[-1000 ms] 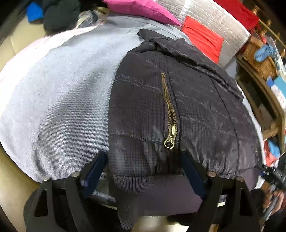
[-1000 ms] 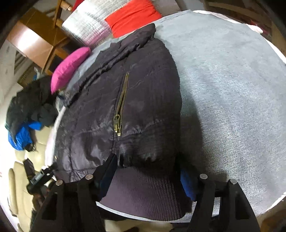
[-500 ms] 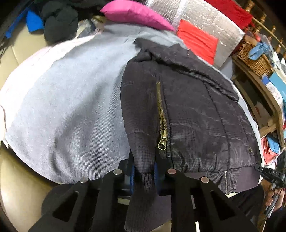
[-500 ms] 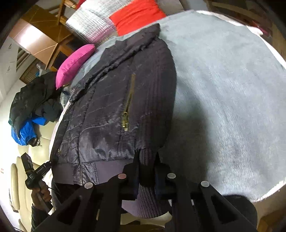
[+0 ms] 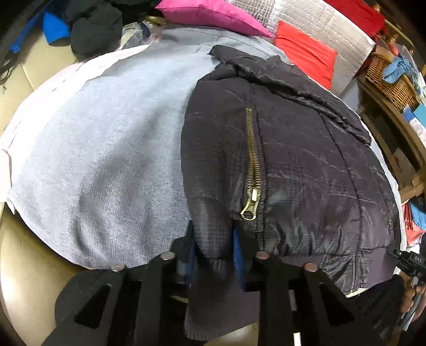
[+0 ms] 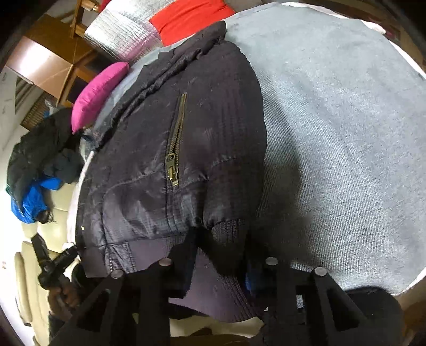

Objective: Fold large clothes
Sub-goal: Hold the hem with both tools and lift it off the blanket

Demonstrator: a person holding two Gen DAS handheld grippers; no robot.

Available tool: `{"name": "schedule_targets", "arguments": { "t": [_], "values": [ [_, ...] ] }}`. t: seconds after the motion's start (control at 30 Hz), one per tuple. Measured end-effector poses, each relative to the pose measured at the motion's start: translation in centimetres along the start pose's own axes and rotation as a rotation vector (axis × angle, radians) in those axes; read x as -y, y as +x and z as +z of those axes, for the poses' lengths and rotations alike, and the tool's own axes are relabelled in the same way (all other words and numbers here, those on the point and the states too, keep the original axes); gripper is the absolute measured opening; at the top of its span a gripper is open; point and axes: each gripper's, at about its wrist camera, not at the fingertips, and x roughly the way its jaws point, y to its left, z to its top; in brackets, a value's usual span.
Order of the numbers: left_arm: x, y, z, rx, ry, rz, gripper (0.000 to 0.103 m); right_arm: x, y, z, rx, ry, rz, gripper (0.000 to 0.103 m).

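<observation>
Left wrist view: the left tool (image 5: pixel 217 255) pinches the ribbed hem of the dark jacket (image 5: pixel 293 165), which lies ahead on a grey cloth (image 5: pixel 101 159) over the round tabletop (image 5: pixel 5 170). Beyond sit a pink cushion (image 5: pixel 210 13) and wicker basket (image 5: pixel 391 82). The right tool (image 6: pixel 221 255), jaws opening slightly, grips the hem's other end.

Jacket (image 5: pixel 293 165) lies on the blanket (image 5: pixel 106 159), pillows (image 5: pixel 210 13) behind it

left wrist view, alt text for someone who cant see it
The left gripper pinches the ribbed hem corner of a dark quilted jacket with a brass zip, lying on a grey cloth. Pink and red cushions lie behind.
</observation>
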Motion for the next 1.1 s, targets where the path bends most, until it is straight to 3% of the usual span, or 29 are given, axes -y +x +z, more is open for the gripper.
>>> {"name": "schedule_targets", "arguments": {
  "t": [0.13, 1.1],
  "values": [
    [0.3, -0.8, 0.1, 0.009, 0.027, 0.008, 0.018, -0.4, -0.5, -0.2, 0.005, -0.025, -0.005, 0.016],
    [1.5, -1.0, 0.1, 0.023, 0.065, 0.063, 0.018, -0.7, -0.1, 0.3, -0.043, -0.072, -0.033, 0.016]
  ]
}}
